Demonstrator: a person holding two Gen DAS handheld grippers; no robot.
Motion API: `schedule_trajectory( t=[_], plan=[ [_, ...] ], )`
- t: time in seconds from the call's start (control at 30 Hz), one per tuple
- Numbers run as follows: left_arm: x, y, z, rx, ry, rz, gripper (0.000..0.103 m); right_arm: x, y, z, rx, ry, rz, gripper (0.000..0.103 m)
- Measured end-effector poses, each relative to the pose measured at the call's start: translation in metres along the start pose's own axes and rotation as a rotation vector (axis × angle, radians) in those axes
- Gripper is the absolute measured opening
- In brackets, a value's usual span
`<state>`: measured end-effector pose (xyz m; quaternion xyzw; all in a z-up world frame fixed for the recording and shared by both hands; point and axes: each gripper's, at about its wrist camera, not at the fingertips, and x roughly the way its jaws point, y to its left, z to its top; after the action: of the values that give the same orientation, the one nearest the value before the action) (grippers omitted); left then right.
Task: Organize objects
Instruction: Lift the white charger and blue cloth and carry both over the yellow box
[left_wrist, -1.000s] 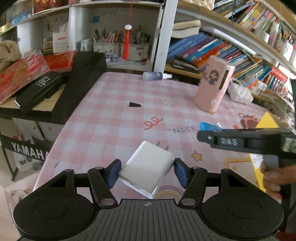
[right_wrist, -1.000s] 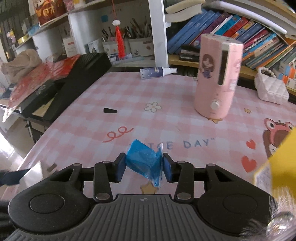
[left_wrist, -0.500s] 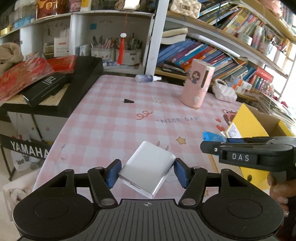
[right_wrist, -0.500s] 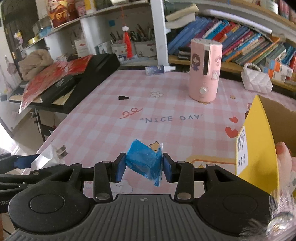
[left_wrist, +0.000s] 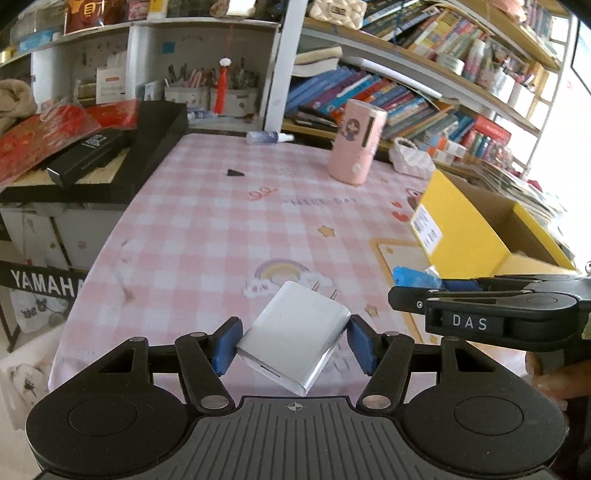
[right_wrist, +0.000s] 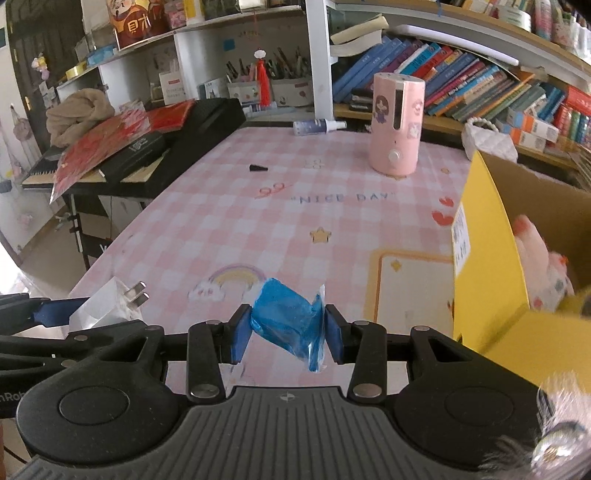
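Transport is the step in hand: I am carrying one item in each set of tongs above the pink checked tablecloth (left_wrist: 207, 221), toward the yellow cardboard box (right_wrist: 487, 258) that is standing open at the table's right edge.

Inside that box a pink plush toy (right_wrist: 546, 266) is lying against the near wall, so I am judging the box to be the collection point.

Farther back, a pink cylindrical appliance (right_wrist: 397, 122) is standing upright on the cloth, with a small spray bottle (right_wrist: 317, 126) lying on its side near the shelving and a small black wedge (right_wrist: 258, 168) resting on its own, well apart from both.

My left gripper (left_wrist: 293, 345) is clamping a white wall charger (left_wrist: 295, 341) by its flat sides, prongs pointing away from me, body tilted.

My right gripper (right_wrist: 284, 330) is clamping a crumpled blue plastic packet (right_wrist: 291, 323), which is sitting nearer the box than the charger.

Next move, as I am judging it: bringing the right tongs over the box rim before releasing, then the left. The packet is light and may be clinging to a pad; the charger is slippery and is needing a low drop.
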<state>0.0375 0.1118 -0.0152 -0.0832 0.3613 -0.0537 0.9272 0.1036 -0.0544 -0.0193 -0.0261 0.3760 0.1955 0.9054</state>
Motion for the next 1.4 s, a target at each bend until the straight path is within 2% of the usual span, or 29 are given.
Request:
schedule_trajectory(
  t=[0.37, 0.6, 1.17, 1.4],
  plan=[
    [-0.031, -0.02, -0.038, 0.062, 0.024, -0.052, 0.061, -0.044, 0.005, -0.053, 0.068, 0.006, -0.04, 0.039],
    [-0.034, -0.04, -0.049, 0.118, 0.045, -0.113, 0.061, -0.069, -0.004, -0.079, 0.128, 0.004, -0.09, 0.039],
    [-0.008, -0.132, -0.054, 0.324, 0.102, -0.353, 0.062, -0.135, -0.074, -0.129, 0.344, -0.019, -0.328, 0.039],
    [0.001, -0.172, -0.052, 0.399, 0.111, -0.416, 0.061, -0.155, -0.106, -0.142, 0.424, -0.033, -0.397, 0.039]
  ],
)
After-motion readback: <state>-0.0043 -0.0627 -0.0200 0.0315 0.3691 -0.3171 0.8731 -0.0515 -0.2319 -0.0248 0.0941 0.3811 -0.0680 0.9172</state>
